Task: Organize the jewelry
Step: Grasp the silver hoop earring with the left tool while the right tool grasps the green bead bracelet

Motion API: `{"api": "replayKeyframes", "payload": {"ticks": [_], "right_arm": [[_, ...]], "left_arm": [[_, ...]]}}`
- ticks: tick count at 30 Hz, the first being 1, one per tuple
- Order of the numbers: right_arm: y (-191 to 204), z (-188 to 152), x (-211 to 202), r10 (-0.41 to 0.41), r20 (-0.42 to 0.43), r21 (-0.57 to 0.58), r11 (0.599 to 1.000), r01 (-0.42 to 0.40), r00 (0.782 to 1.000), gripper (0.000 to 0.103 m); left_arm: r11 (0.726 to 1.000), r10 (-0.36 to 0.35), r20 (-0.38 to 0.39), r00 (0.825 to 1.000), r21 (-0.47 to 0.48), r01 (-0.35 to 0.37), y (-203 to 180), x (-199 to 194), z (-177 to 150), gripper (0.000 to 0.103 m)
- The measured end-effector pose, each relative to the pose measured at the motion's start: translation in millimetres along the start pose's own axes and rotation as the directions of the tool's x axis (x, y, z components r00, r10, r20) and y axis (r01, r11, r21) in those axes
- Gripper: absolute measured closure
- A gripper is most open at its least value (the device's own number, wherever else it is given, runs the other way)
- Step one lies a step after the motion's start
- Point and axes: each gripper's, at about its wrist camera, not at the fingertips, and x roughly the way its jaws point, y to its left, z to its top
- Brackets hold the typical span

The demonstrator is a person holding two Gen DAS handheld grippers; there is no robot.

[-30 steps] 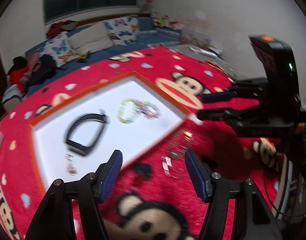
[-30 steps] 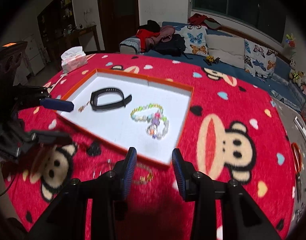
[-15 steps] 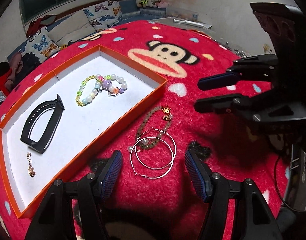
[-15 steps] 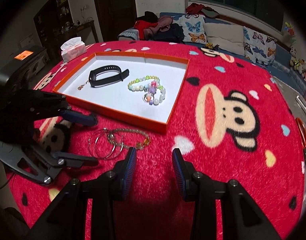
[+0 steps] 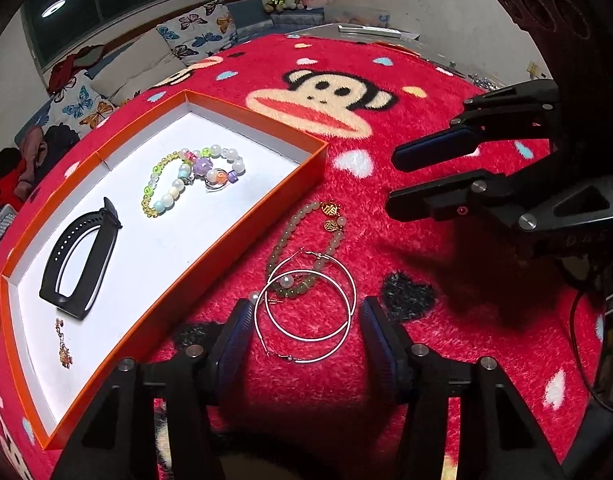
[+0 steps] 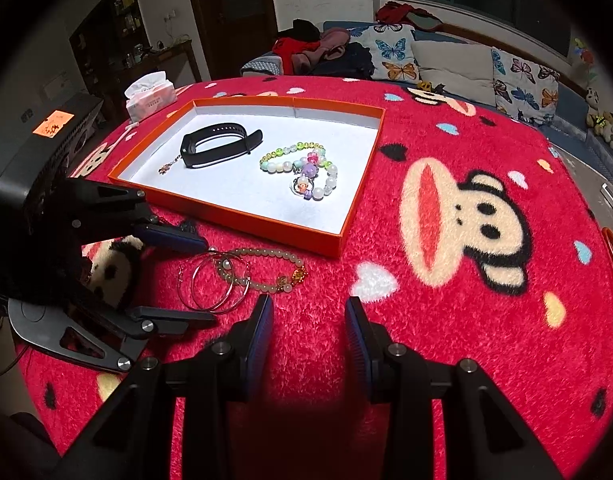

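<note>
Hoop earrings (image 5: 306,312), two thin wire rings, lie overlapped on the red plush surface (image 5: 446,360) directly between the spread fingers of the left tool (image 5: 306,336), which is wide open and holds nothing; they look light, springy and slippery, so pinching across both wires at the near rim seems best; just beyond, tangled under them, a pale bead bracelet (image 5: 294,236) with gold charms looks limp and likely to drag along; the right tool (image 6: 308,332) hovers open and empty nearby; farther off, the orange tray (image 5: 242,240) holds a black band (image 5: 80,256), a coloured bead bracelet (image 5: 190,180) and a small charm (image 5: 63,344); only the right view shows the tissue box (image 6: 150,94), perhaps off the surface.
</note>
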Motion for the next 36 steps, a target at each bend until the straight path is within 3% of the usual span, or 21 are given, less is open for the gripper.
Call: {"api": "replayKeyframes", "payload": {"ticks": [5, 28, 33, 36], "right_arm": [[-0.1, -0.3, 1.7, -0.001, -0.004, 0.001, 1.000, 0.001, 1.000, 0.062], [6.2, 8.4, 20.4, -0.004, -0.020, -0.018, 1.000, 0.003, 1.000, 0.063], [8.0, 11.3, 28.2, -0.044, -0.023, -0.017, 0.999, 0.044, 0.999, 0.077], [7.8, 12.9, 30.5, -0.055, -0.024, -0.007, 0.998, 0.055, 0.998, 0.079]], "left_arm": [[1.000, 0.000, 0.007, 1.000, 0.010, 0.000, -1.3, -0.3, -0.4, 0.050], [0.998, 0.009, 0.061, 0.998, -0.058, -0.005, 18.9, -39.7, -15.5, 0.050], [0.998, 0.011, 0.064, 0.998, -0.070, -0.006, 23.6, -44.6, -21.0, 0.050], [0.997, 0.010, 0.066, 0.998, -0.071, -0.005, 25.0, -45.3, -22.1, 0.050]]}}
